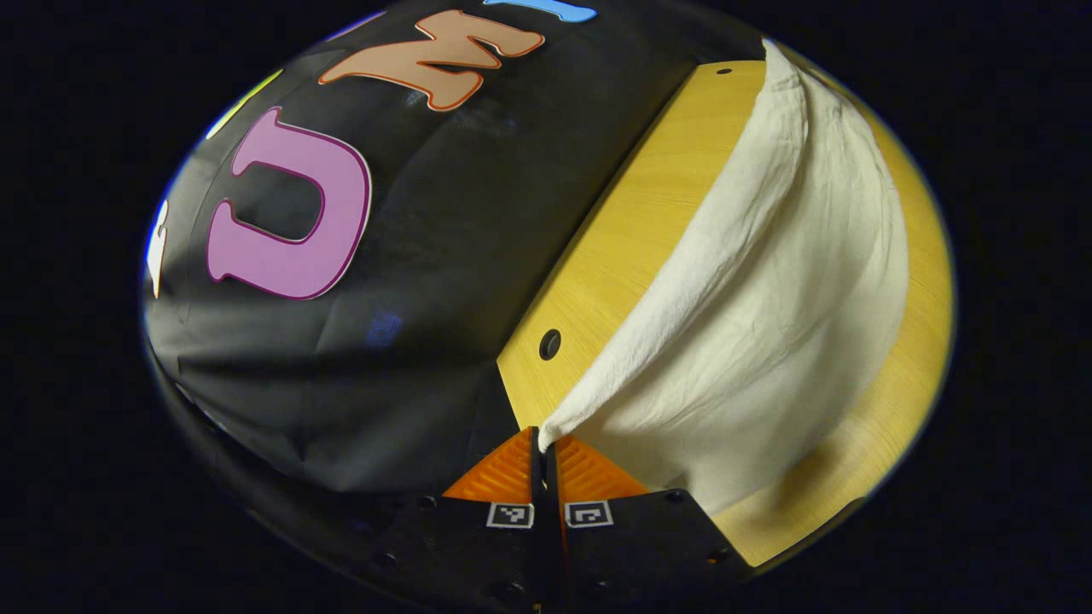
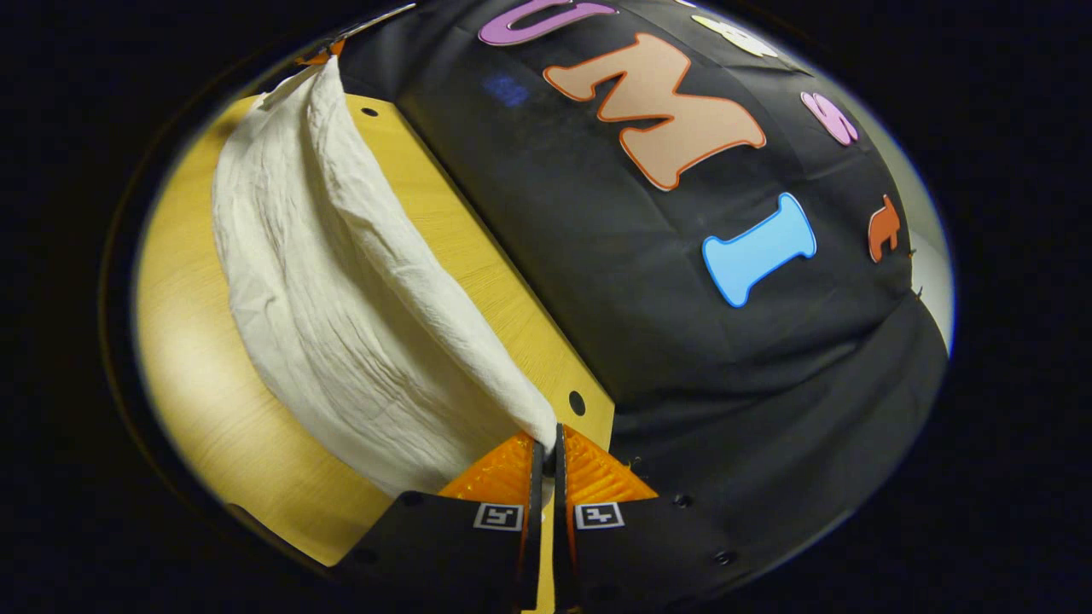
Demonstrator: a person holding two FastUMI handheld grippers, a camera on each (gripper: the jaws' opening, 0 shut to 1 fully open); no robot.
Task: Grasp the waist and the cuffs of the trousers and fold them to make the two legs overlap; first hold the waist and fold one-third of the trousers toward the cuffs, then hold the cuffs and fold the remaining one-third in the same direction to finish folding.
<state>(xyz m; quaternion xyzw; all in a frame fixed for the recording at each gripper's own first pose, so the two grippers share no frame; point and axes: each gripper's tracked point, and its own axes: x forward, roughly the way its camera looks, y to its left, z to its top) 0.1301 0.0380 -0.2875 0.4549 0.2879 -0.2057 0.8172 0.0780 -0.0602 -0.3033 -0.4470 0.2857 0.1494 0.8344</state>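
I am pinching the soft, wrinkly cream cloth trousers [image 1: 768, 281] tight in my left claw [image 1: 543, 456] and in my right claw [image 2: 546, 456], both closed on an edge. The trousers are hanging between them over the yellow wooden desk [image 1: 631, 230], near its back edge. They look light and floppy, so I am gripping the ends. In the right gripper view, something orange is peeking beyond the far end of the cloth.

No readable text or numbers; small square coded markers [image 1: 510, 515] on gripper bodies (patterns, not legible).
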